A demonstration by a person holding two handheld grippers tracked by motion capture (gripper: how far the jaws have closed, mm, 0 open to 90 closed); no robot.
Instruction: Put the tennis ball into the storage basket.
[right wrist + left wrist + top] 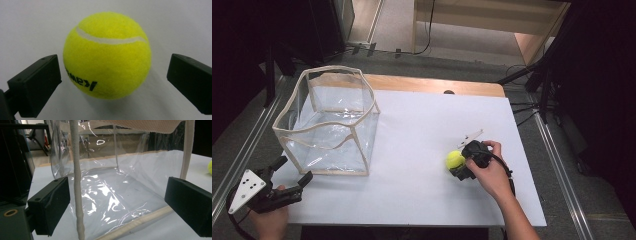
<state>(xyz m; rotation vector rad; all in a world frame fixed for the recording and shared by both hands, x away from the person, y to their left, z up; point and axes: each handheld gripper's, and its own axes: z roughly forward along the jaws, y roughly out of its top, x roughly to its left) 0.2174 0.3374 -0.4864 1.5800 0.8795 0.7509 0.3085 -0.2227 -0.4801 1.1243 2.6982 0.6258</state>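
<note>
A yellow tennis ball [455, 159] rests on the white table [422, 130] right of centre. My right gripper [462, 162] is at it, open, and in the right gripper view the tennis ball [107, 55] sits between the two black jaws with a gap on each side. A clear plastic bin with cream fabric edging [328, 120] stands upright at the left. My left gripper [292, 172] is open at the table's near left corner, facing the clear bin [110, 182] from close by, with one cream corner seam between its jaws.
The table's wooden back edge [432, 85] runs behind the white top. Metal rails [557, 165] flank both sides. Cables and dark stands lie on the floor at the back right. A small pale stick-like item [473, 135] lies just beyond my right gripper.
</note>
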